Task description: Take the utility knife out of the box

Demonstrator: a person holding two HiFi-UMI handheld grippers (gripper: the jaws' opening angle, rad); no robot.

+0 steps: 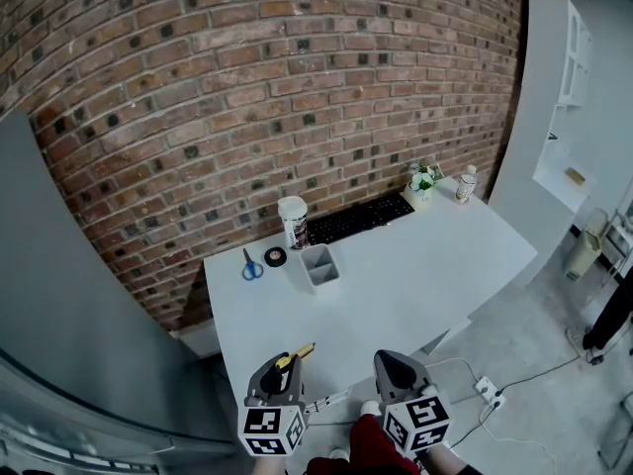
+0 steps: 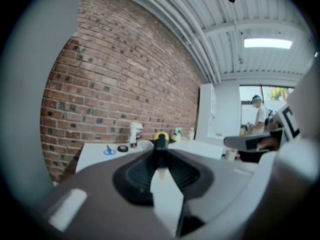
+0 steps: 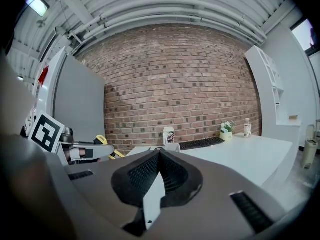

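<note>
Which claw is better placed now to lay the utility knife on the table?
Left, probably. The left claw is shut on the utility knife, at the near edge of the table. The right claw beside it is shut and holds nothing.

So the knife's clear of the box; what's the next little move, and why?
Probably lower the left hand-held gripper and lay the knife on the table: its jaws clamp the knife near the front edge, far from the box, so only setting down seems left.
</note>
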